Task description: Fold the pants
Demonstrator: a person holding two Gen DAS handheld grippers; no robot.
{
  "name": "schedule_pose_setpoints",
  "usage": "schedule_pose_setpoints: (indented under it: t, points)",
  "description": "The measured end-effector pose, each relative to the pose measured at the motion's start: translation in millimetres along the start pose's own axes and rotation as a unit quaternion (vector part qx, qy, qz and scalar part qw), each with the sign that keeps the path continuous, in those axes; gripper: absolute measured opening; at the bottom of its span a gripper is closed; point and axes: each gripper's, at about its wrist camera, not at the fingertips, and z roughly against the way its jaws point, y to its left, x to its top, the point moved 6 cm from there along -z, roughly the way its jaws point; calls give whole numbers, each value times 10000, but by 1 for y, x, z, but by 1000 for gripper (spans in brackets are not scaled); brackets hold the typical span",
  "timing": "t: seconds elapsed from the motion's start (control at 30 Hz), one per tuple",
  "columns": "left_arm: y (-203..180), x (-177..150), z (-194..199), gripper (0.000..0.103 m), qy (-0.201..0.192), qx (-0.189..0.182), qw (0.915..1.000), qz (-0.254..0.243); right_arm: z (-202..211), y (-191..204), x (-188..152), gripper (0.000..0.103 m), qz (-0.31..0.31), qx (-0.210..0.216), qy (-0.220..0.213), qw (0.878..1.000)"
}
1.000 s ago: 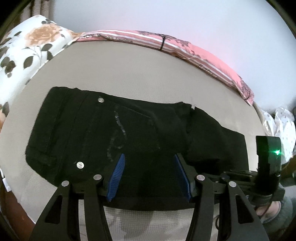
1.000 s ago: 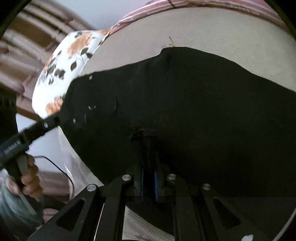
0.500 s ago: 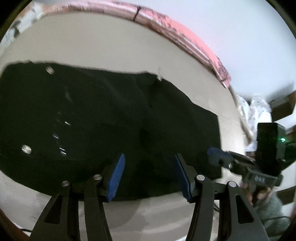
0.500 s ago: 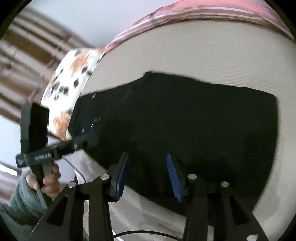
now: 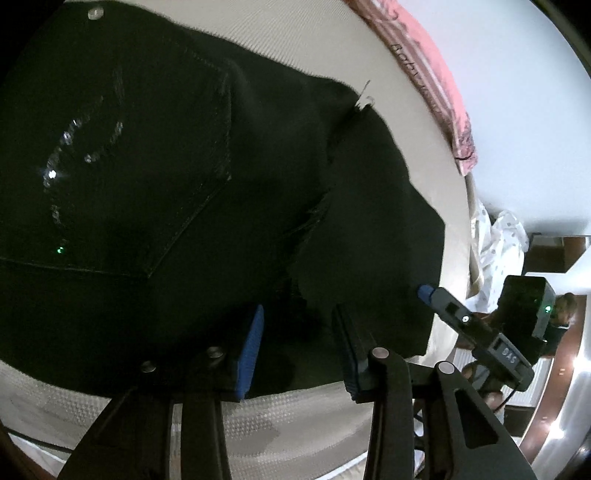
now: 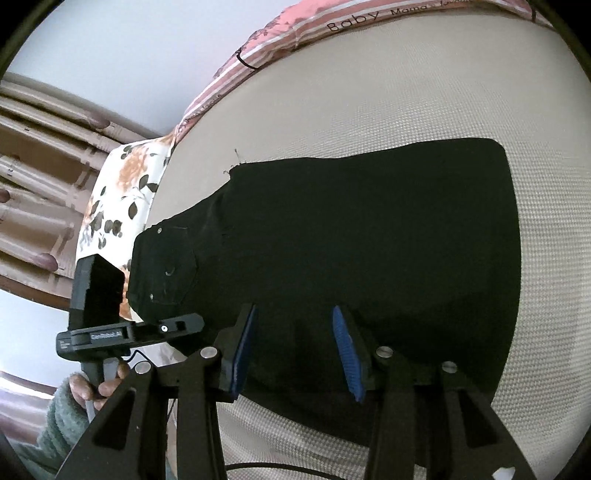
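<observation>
Black pants (image 5: 184,177) lie flat and folded on a beige mattress (image 6: 424,92); they also show in the right wrist view (image 6: 351,229). The back pocket and small rivets face up at the waist end. My left gripper (image 5: 295,325) is open and empty, low over the pants' near edge, close to the fabric. My right gripper (image 6: 291,325) is open and empty, above the near edge of the leg part. The right gripper also shows in the left wrist view (image 5: 428,291) at the right end of the pants. The left gripper shows in the right wrist view (image 6: 177,325) by the waist end.
A pink striped blanket (image 6: 295,29) runs along the far edge of the mattress. A floral pillow (image 6: 118,195) lies at the left end, before a wooden headboard (image 6: 33,184). White dotted cloth (image 5: 495,243) lies past the right end. A cable (image 6: 280,469) runs along the near edge.
My right gripper has let go of the pants, opened and drawn back. My left gripper has stayed open and moved closer and lower over the pants. The pants lie flat.
</observation>
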Motion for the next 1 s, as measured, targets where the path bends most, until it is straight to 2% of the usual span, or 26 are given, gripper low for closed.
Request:
schedule_pose_setpoints:
  t: [0.27,0.33,0.47,0.53,0.6,0.63,0.67,0.8,0.93,1.0]
  points:
    - [-4,1,-13,39,111,-391,9991,87,-1,-8,1,41,-119,79,-17,9999]
    - [-12,-1,-20,39,243,-651,9975,95,-2,-11,0,41,-150,56,-2,9999]
    - [-15,5,-24,39,187,-711,9972,152,-1,-12,0,41,-203,78,15,9998]
    - [-17,7,-25,39,157,-672,9976,98,0,-13,1,41,-195,72,-13,9998]
    - [-21,8,-26,34,81,-543,9985,-22,2,-13,3,41,-181,42,-46,9998]
    - [-22,8,-26,17,44,-436,9990,-117,3,-13,3,41,-178,24,-66,9998]
    - [-19,6,-24,9,-8,-265,9993,-249,4,-14,3,41,-187,-7,-77,9998]
    - [-24,-1,-19,8,-230,-11,9980,-584,8,-16,4,41,-201,-111,-108,9997]
    - [-31,-9,4,8,-484,-138,9959,-749,13,-17,5,41,-166,-195,-101,9996]
    - [-31,-14,7,8,-576,47,9940,-924,13,-17,4,42,-99,-212,-97,9997]
